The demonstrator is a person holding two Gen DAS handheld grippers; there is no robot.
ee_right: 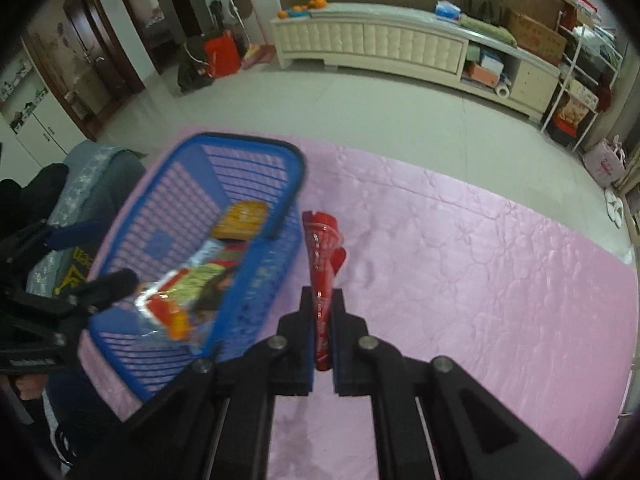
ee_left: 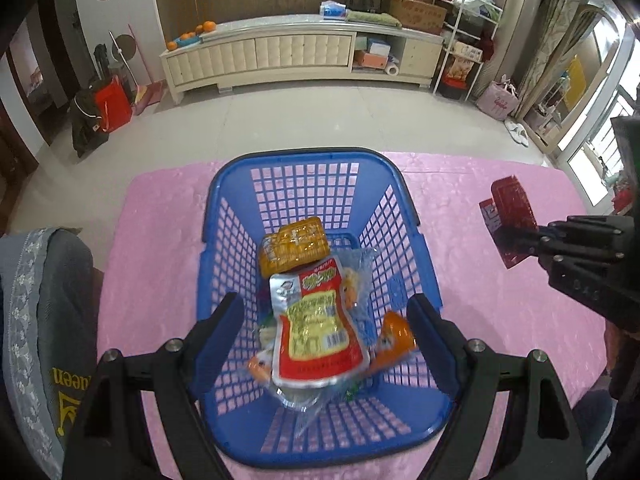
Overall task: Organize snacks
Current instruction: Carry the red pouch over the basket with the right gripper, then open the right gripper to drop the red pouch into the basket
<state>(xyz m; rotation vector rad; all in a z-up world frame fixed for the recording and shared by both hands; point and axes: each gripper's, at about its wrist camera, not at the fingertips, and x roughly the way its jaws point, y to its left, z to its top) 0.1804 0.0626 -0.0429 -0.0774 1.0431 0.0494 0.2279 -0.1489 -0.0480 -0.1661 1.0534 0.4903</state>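
A blue plastic basket (ee_left: pixel 224 200) stands on the pink table cover and holds several snack packs: a red and yellow pouch (ee_left: pixel 320 328) on top, an orange pack (ee_left: pixel 294 246) behind it. My left gripper (ee_left: pixel 326 320) is open and empty, its fingers spread over the basket. My right gripper (ee_right: pixel 323 304) is shut on a red snack pack (ee_right: pixel 322 248), held above the cover just right of the basket (ee_right: pixel 256 280). That pack also shows at the right in the left wrist view (ee_left: pixel 512 212).
The pink cover (ee_right: pixel 480 280) spreads to the right of the basket. A grey chair back with a printed cloth (ee_left: pixel 44 320) stands at the table's left edge. Tiled floor and a long white cabinet (ee_left: pixel 300 56) lie beyond.
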